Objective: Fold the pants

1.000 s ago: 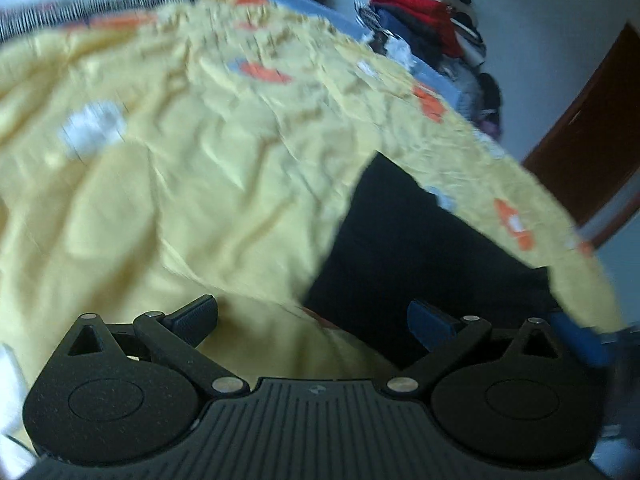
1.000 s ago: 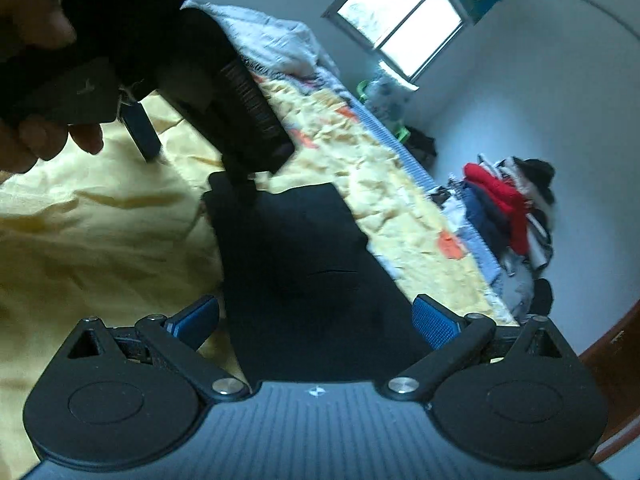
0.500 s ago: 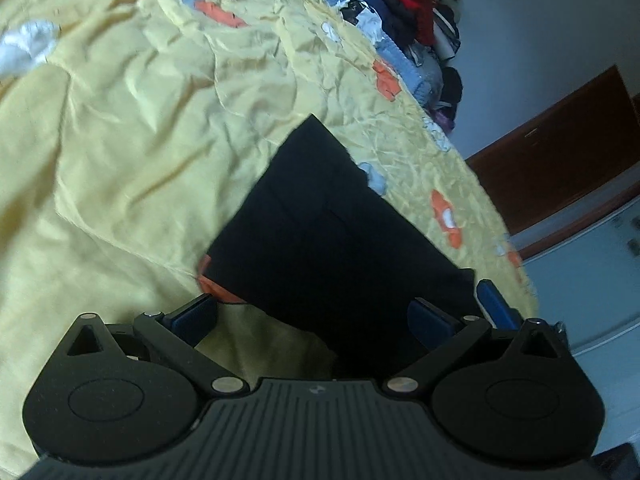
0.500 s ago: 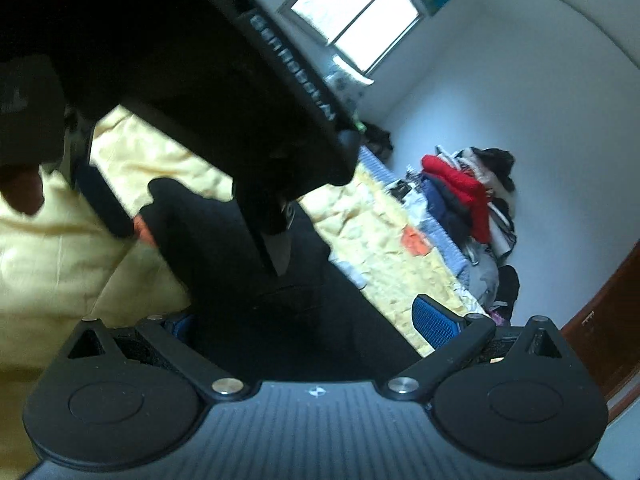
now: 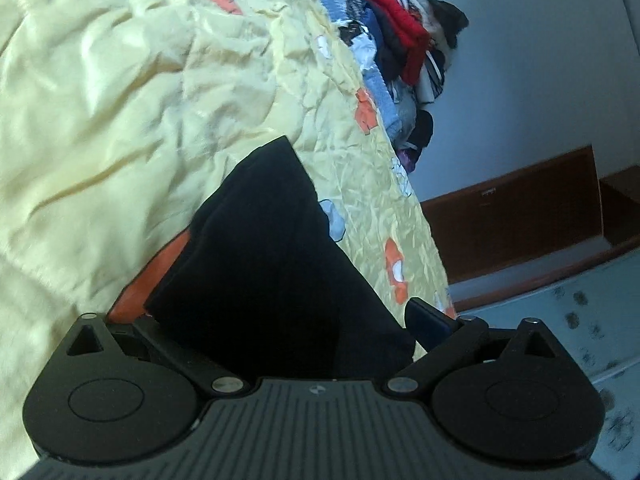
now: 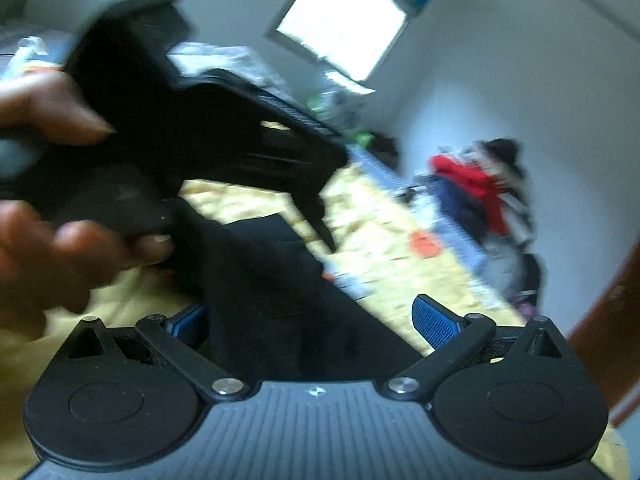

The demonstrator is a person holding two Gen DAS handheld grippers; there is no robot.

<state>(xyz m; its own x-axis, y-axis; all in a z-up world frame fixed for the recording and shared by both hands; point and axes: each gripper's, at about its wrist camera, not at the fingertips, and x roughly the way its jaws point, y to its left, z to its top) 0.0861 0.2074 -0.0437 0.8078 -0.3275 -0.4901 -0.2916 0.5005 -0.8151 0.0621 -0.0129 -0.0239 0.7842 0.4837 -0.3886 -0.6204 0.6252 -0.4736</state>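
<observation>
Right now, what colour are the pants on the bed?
Black pants, clearest in the left wrist view.

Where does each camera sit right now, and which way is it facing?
Left wrist: on the left gripper, looking along open fingers over black pants on a yellow sheet toward a clothes pile; no hand shows.
Right wrist: on the right gripper, open over the pants, facing the window; the person's hand grips the other gripper, blurred.
Shared: pants, sheet, clothes pile.
</observation>
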